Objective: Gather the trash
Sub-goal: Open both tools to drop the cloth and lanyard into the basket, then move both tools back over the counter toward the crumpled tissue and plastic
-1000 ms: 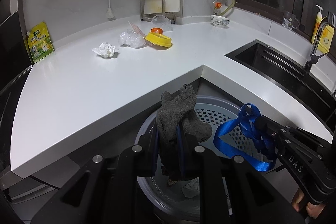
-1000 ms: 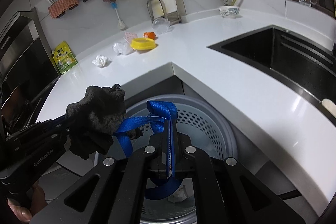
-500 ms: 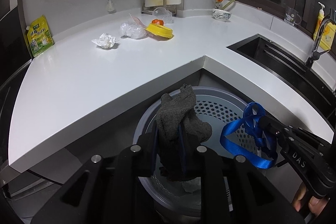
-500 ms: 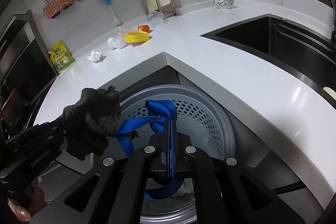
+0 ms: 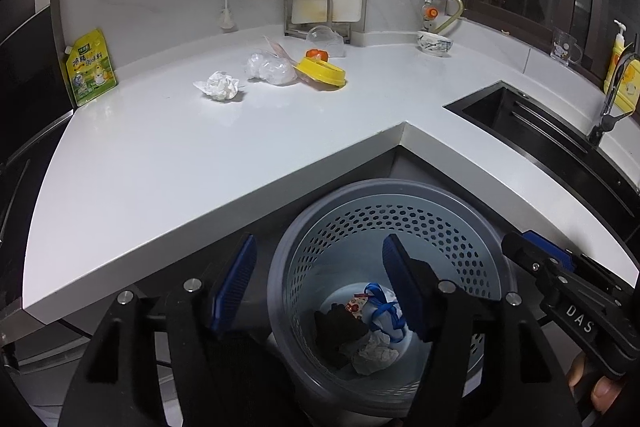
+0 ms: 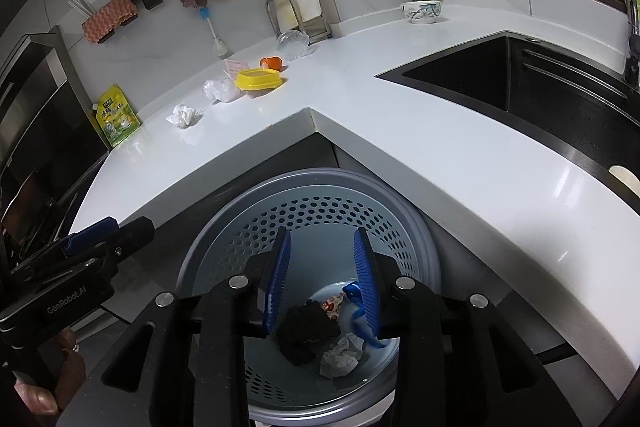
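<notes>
A grey perforated trash basket point(image 5: 400, 215) point(image 6: 320, 187) stands on the floor below the counter corner. In it lie a dark sock point(image 5: 336, 323) point(image 6: 306, 323), a blue ribbon point(image 5: 382, 307) point(image 6: 356, 311) and crumpled paper point(image 5: 374, 353) point(image 6: 340, 355). My left gripper point(image 5: 320, 267) is open and empty above the basket. My right gripper point(image 6: 322, 259) is open and empty above it too. On the white counter point(image 5: 180, 155) lie a crumpled tissue point(image 5: 218, 87) point(image 6: 184, 115), a clear plastic bag point(image 5: 268, 67) point(image 6: 218, 89), a yellow lid point(image 5: 322, 73) point(image 6: 258, 79) and an orange cap point(image 5: 316, 54) point(image 6: 270, 62).
A yellow-green pouch point(image 5: 90, 67) leans at the counter's left end. A clear cup point(image 5: 324, 37) lies by the rack, a bowl point(image 5: 434, 43) stands at the back. The black sink point(image 5: 540, 131) and faucet point(image 5: 610, 99) are on the right.
Both grippers have opened. The sock dropped from my left gripper and the blue ribbon from my right gripper into the basket.
</notes>
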The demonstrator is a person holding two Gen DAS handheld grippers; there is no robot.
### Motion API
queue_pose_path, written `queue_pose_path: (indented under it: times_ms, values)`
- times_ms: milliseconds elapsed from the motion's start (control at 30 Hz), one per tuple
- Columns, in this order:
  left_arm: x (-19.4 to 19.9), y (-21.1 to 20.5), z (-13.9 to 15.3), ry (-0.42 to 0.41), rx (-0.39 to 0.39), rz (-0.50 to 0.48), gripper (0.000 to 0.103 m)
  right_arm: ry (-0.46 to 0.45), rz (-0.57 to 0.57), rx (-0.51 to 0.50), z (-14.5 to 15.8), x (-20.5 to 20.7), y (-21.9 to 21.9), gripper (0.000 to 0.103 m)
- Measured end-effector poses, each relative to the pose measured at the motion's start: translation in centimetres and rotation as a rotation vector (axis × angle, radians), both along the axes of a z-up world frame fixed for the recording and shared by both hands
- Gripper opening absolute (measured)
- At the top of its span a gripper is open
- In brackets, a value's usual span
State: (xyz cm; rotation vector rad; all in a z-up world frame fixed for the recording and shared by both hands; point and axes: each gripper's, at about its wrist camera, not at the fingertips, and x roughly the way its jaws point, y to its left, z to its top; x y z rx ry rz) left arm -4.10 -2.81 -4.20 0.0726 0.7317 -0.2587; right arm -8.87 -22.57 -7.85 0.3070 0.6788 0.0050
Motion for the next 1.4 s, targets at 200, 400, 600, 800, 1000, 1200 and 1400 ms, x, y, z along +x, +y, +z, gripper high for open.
queue_pose_path:
  times_ms: [200,400,600,800,1000,1200,1400]
  values:
    - [0.1,0.2,0.3,-0.011,0.000,0.013,0.064,-0.004,-0.003,0.018,0.0,-0.1,-0.3,0.032]
    - [0.4,0.5,0.7,-0.027,0.002,0.032,0.064,-0.029,-0.007,0.022,0.6,-0.3,-0.5,0.034]
    - [1.1,1.4,1.4,-0.053,0.001,0.070,0.068,-0.056,0.002,-0.015,1.3,-0.1,-0.2,0.037]
    - [1.8,2.3,2.1,-0.086,0.005,0.099,0.071,-0.075,0.020,-0.030,1.8,0.9,0.0,0.042]
    - [2.9,3.1,3.0,-0.111,-0.005,0.132,0.086,-0.081,0.037,-0.052,2.4,2.7,0.3,0.054]
    - [4.7,3.4,4.3,-0.139,-0.019,0.137,0.094,-0.095,0.078,-0.052,3.4,5.2,0.4,0.064]
    - [7.6,4.5,5.6,-0.146,-0.039,0.157,0.097,-0.107,0.128,-0.005,4.7,8.8,-0.2,0.067]
